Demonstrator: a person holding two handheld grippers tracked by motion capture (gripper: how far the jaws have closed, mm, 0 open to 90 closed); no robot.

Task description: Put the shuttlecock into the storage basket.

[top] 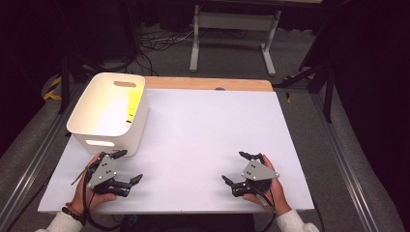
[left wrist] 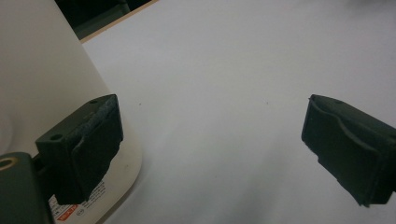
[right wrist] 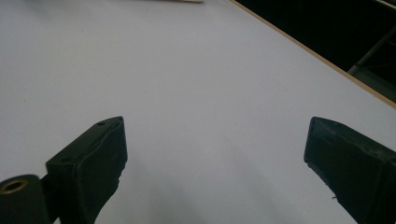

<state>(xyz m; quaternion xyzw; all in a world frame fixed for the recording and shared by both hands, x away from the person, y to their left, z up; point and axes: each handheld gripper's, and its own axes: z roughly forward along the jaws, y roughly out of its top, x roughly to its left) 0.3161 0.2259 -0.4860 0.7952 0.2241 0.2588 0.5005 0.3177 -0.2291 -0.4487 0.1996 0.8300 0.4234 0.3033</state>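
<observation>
My left gripper (top: 129, 166) rests near the table's front left, held in a hand, open and empty. Its upper jaw lies close to the front wall of a white plastic bin (top: 110, 108). In the left gripper view the gripper (left wrist: 212, 140) stands wide apart over bare white tabletop, the bin's rounded wall (left wrist: 42, 84) just behind its left jaw. My right gripper (top: 235, 167) sits at the front right, also hand-held, open and empty. The right gripper view has the gripper (right wrist: 215, 149) spread over the plain white surface.
The white table (top: 208, 130) has a wooden strip along its far edge (top: 208, 83). The bin has handle slots, with a yellowish glow on its inner right wall. Beyond the table are a grey floor, cables and a white desk frame (top: 234, 36).
</observation>
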